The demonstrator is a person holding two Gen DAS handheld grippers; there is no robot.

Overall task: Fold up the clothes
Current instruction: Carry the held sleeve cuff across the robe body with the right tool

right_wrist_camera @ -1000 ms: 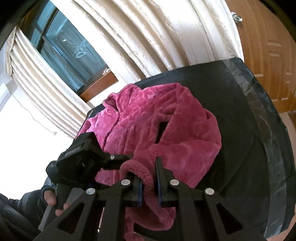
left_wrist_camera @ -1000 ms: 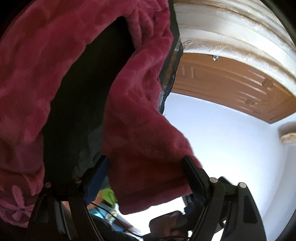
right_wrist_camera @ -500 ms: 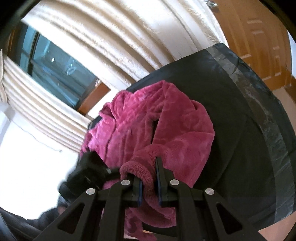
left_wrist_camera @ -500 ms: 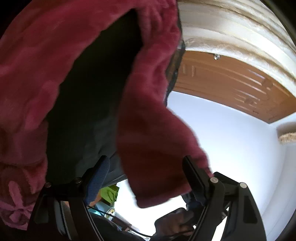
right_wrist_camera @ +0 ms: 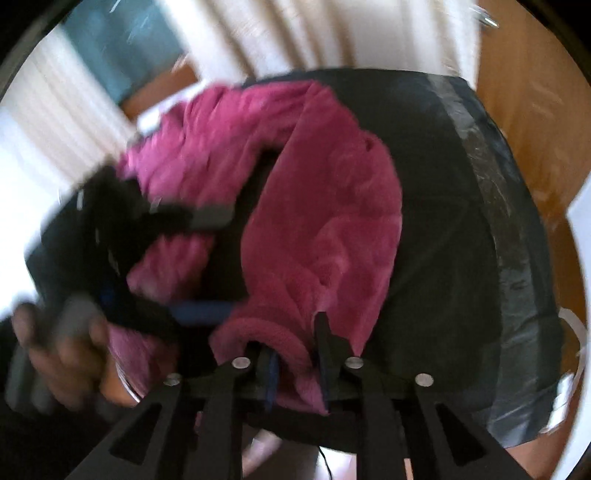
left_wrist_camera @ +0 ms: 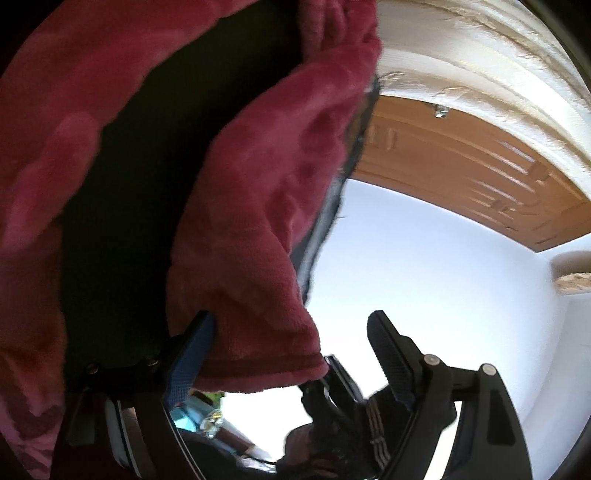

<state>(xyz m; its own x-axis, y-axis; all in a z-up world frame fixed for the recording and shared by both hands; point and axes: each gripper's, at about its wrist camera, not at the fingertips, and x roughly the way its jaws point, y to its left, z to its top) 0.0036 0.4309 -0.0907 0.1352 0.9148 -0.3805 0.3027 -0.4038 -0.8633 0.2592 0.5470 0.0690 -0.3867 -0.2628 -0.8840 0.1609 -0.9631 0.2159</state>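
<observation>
**Sleeve cuff being let go, fold half laid**

Now the pink fleece robe (right_wrist_camera: 325, 206) lies bunched on the black-covered table (right_wrist_camera: 443, 258), its body toward the far left corner and one sleeve curving down to the near edge. The right gripper (right_wrist_camera: 295, 363) has just been opening: its jaws stand a little apart with the rolled cuff (right_wrist_camera: 258, 336) between them, and the blur hides whether the pads press on it. I judge this the release at the end of a sleeve fold. The left gripper (left_wrist_camera: 291, 350) is spread wide; a flap of the robe drapes against its left finger and clear of the right one, so nothing is grasped there.

Next, the right claw should back off clear of the cuff without dragging it, then both should find a fresh edge to fold the body over.

Behind the far edge hang cream curtains (right_wrist_camera: 295, 33); a wooden door (right_wrist_camera: 535, 92) stands at the right. The person's left hand (right_wrist_camera: 62, 350) crowds the near left corner.
</observation>
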